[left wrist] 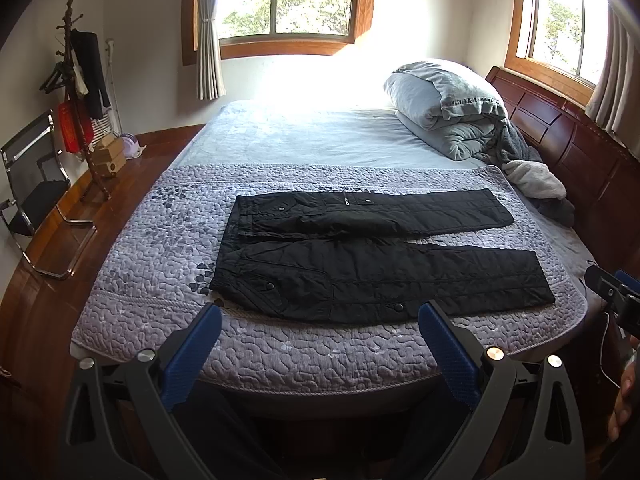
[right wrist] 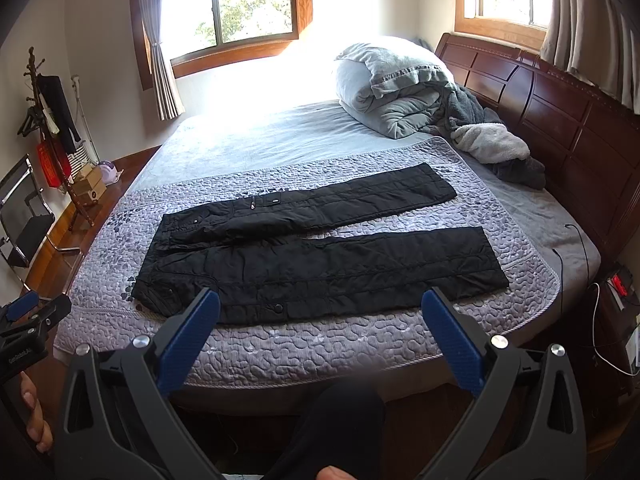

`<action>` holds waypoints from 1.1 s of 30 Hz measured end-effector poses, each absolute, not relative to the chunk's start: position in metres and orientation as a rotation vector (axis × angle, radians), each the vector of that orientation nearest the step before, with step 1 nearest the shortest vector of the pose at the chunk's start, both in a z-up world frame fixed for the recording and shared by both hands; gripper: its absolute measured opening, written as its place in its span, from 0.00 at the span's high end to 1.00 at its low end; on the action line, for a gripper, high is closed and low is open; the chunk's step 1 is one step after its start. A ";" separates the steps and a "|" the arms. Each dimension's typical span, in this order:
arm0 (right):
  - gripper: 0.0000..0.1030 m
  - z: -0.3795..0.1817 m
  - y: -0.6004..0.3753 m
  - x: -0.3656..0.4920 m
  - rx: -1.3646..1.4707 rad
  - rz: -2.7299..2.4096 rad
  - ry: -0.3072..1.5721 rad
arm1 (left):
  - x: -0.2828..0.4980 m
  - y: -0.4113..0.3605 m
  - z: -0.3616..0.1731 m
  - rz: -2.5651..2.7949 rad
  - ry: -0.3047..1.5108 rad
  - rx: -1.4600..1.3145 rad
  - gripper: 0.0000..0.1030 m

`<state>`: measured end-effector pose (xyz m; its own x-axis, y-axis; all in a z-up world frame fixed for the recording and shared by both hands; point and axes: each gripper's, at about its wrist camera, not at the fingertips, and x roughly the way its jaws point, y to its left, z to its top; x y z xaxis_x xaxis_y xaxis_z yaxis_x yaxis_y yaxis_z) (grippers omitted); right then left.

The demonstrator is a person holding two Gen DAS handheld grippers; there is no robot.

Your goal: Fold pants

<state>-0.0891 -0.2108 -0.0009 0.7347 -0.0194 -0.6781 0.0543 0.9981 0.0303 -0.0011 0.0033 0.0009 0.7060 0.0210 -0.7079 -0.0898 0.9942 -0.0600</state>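
Black quilted pants lie flat on the bed's lavender quilt, waist to the left, both legs spread apart toward the right; they also show in the right wrist view. My left gripper is open and empty, held above the bed's near edge, short of the pants. My right gripper is open and empty, also in front of the pants' near leg. The right gripper's tip shows at the left wrist view's right edge; the left gripper shows at the right wrist view's left edge.
A folded grey duvet and crumpled clothes lie by the wooden headboard at right. A coat rack, boxes and a chair stand on the wood floor at left. Cables hang off the bed's right side.
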 end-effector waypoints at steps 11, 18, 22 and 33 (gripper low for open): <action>0.02 -0.005 -0.208 -0.088 0.047 -0.044 0.743 | 0.000 0.004 0.001 0.060 0.784 -0.092 0.03; 0.02 -0.007 -0.208 -0.089 0.047 -0.044 0.743 | -0.001 0.004 0.002 0.066 0.778 -0.089 0.03; 0.02 -0.007 -0.207 -0.088 0.044 -0.045 0.743 | -0.002 0.004 0.002 0.067 0.776 -0.089 0.03; 0.02 -0.006 -0.207 -0.088 0.042 -0.047 0.741 | -0.003 0.001 0.003 0.068 0.773 -0.083 0.03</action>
<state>-0.0879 -0.2073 -0.0065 0.7369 -0.0275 -0.6755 0.0574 0.9981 0.0220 -0.0026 0.0013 0.0025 0.7140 0.0313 -0.6995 -0.0920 0.9945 -0.0493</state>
